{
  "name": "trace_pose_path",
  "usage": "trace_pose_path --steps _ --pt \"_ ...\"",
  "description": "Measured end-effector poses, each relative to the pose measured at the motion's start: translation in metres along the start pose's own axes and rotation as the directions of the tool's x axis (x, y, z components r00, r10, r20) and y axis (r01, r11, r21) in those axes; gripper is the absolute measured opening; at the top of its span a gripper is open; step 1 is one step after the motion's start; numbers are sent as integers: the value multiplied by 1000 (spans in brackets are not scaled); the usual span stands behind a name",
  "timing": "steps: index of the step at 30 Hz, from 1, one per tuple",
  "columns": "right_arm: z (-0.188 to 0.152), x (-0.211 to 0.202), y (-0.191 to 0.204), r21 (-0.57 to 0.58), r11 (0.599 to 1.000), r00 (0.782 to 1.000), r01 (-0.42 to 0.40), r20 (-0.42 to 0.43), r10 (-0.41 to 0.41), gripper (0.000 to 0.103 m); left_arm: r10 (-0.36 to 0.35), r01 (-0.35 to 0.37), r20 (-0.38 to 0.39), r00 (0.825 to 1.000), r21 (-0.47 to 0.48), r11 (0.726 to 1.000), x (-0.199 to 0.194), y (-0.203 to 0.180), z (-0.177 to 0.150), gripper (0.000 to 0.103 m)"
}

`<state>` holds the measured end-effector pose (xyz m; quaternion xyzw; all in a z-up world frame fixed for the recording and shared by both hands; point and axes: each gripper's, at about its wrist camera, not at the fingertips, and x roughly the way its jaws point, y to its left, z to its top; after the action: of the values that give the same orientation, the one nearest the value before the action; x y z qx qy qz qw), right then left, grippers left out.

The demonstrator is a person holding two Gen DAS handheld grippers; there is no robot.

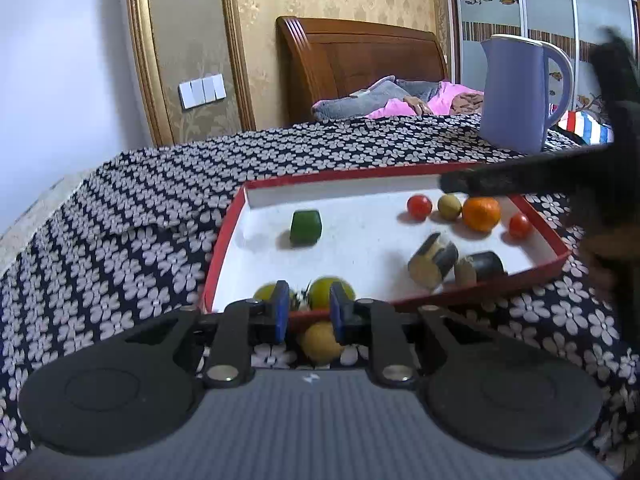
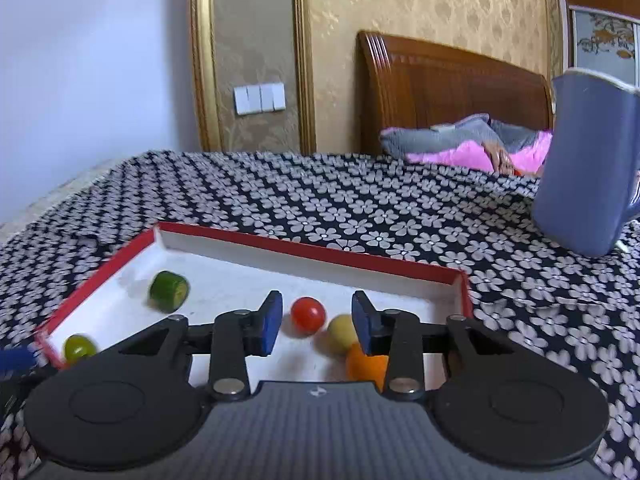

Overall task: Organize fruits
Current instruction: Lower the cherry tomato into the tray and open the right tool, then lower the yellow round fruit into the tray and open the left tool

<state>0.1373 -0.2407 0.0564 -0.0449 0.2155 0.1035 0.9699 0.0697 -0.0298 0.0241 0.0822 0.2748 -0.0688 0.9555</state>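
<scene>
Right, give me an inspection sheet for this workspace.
Surface: flowered cloth with a red-rimmed tray on it.
Job's things: in the tray, green chunk, two tomatoes, orange, olive-coloured ball, two dark cut pieces, yellow-green fruits.
Clutter: blue jug.
Grippers: left gripper shut at the tray's near edge, yellow fruit under it; right gripper open, empty, above the tray.
Cables: nothing seen.
Surroundings: headboard, wall switches.

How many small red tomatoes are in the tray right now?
2. One red tomato lies left of the olive-green fruit near the far wall; the other lies right of the orange. The right gripper's dark arm may hide more.
</scene>
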Motion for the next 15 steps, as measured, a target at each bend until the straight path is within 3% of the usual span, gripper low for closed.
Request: trace_pose_path --steps 3,6,11,15 --pt "-8 -25 -3 -2 1000 999 -25 34 25 40 1 -1 -3 1000 5 1000 6 -5 7 20" --pt "-18 -51 -6 -6 1000 997 -31 77 31 57 7 -7 -8 1000 8 1000 11 -9 11 20" --pt "-37 -86 -7 -40 999 990 -9 140 15 59 31 -31 -13 999 21 999 21 -17 20 20" --pt "-55 -100 -4 -16 999 987 -48 152 50 67 43 -42 -17 999 37 998 33 -25 32 20"
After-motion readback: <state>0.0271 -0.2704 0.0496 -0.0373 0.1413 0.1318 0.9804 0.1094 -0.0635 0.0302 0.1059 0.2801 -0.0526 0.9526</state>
